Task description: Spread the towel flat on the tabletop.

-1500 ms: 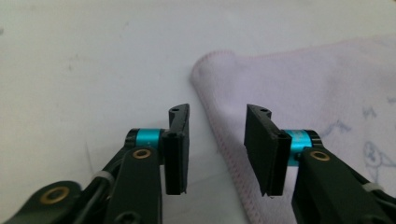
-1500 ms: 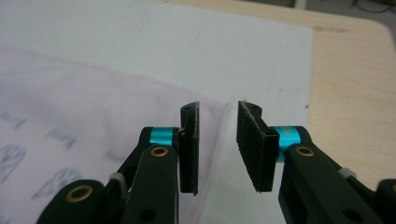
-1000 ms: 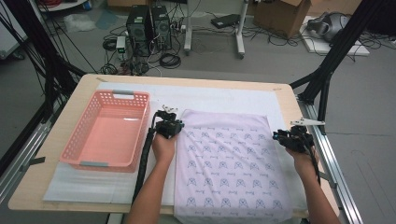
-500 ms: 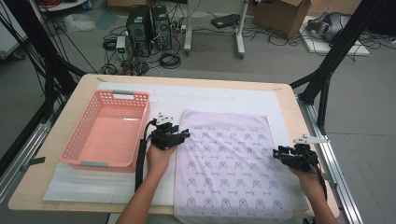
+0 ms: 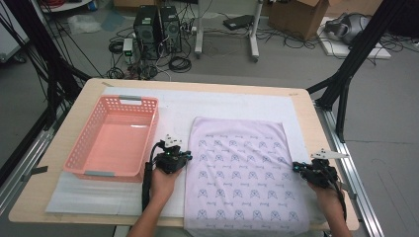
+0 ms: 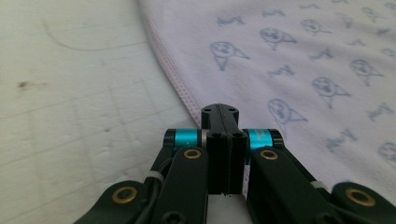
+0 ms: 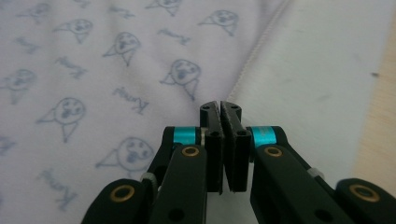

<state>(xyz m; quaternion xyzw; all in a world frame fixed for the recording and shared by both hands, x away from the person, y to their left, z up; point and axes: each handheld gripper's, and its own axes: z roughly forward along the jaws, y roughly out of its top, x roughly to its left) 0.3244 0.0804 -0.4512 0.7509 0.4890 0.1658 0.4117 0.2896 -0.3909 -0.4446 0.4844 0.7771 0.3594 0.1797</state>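
A pale lilac cloth (image 5: 242,168) printed with small blue faces lies flat on the white mat (image 5: 222,103). My left gripper (image 5: 188,157) rests at the cloth's left edge, about halfway down. Its jaws have just been closing. In the left gripper view they meet (image 6: 220,108) where the stitched hem of the cloth (image 6: 289,60) runs under their tips. My right gripper (image 5: 295,167) is at the right edge, and its jaws have also just been closing. In the right gripper view its tips (image 7: 220,105) pinch together on the hem of the cloth (image 7: 93,70).
A pink plastic basket (image 5: 81,163) stands empty on the left half of the table, close to my left hand. The table's right rim (image 5: 316,123) runs near the right gripper. Cables, computers and boxes lie on the floor beyond the table.
Both hands have slid along the cloth's side edges toward the near side of the table. The left gripper came down from near the top left corner. The cloth still lies flat.
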